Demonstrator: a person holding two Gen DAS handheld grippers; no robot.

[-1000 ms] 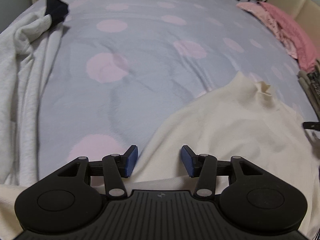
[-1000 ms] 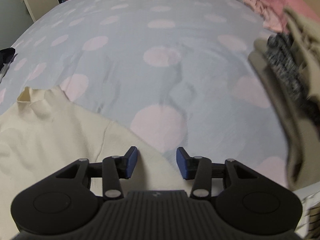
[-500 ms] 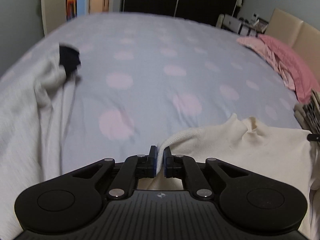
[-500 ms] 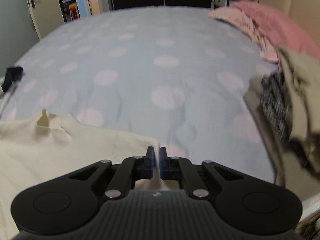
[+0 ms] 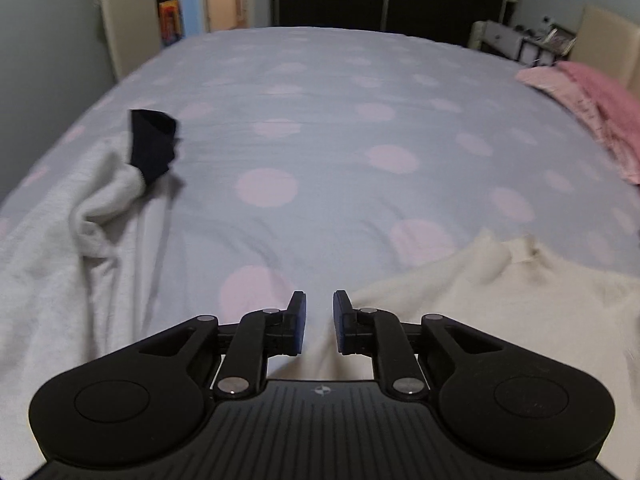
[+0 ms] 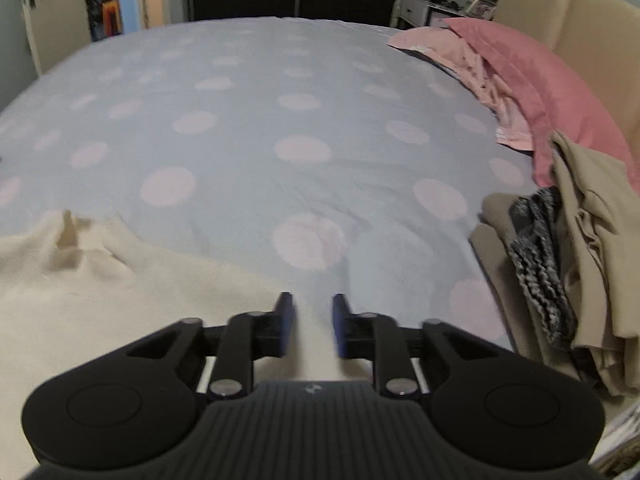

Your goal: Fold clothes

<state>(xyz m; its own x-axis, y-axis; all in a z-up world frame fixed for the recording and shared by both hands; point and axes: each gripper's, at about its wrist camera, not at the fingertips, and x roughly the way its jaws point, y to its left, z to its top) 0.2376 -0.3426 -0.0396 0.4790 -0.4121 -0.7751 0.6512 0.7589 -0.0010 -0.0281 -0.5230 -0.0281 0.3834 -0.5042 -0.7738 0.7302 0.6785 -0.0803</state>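
Note:
A cream sweater [image 5: 500,292] lies on the spotted bed sheet [image 5: 320,120], its collar [image 5: 520,248] pointing up the bed. My left gripper [image 5: 320,312] is open just above the sweater's left shoulder edge, with cream cloth showing low in the gap but not pinched. In the right wrist view the same sweater [image 6: 120,292] fills the lower left, its collar [image 6: 68,232] at the far left. My right gripper [image 6: 312,316] is open over the right shoulder edge, its blue pads apart and blurred.
A grey garment [image 5: 60,260] with a dark cuff [image 5: 152,144] lies at the left. Pink pillows [image 6: 520,68] rest against a beige headboard [image 6: 580,12]. A pile of beige and grey-knit clothes [image 6: 580,260] sits at the right edge. An open door [image 5: 128,20] stands far left.
One second ago both grippers were open; half a second ago each was shut on a shoulder edge of the cream sweater. Now both have opened and let the cloth go.

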